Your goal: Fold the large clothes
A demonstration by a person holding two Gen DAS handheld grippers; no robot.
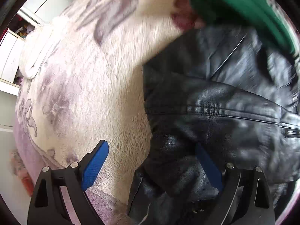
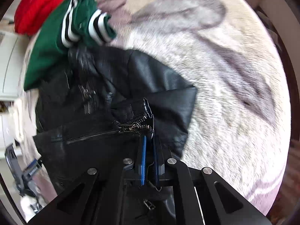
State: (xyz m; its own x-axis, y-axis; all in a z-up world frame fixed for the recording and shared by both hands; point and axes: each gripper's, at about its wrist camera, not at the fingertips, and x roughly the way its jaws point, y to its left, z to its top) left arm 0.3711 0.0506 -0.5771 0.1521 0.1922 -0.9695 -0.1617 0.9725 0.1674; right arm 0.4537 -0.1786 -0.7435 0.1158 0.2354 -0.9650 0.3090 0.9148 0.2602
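A black leather jacket [image 1: 215, 103] lies crumpled on a fluffy cream and lilac blanket [image 1: 90, 86]. My left gripper [image 1: 151, 150] is open, its blue pads spread wide over the jacket's left edge, one pad over the blanket and one over the leather. In the right wrist view my right gripper [image 2: 149, 140] is shut on the black jacket [image 2: 116, 86], pinching the hem beside the zipper end [image 2: 133, 126]. The blanket [image 2: 225, 75] fills the right of that view.
A green garment with white and black striped cuffs [image 2: 75, 30] lies at the jacket's far side, also in the left wrist view [image 1: 234, 9]. A red garment [image 2: 39, 3] lies behind it. White furniture [image 1: 9, 56] stands past the blanket's edge.
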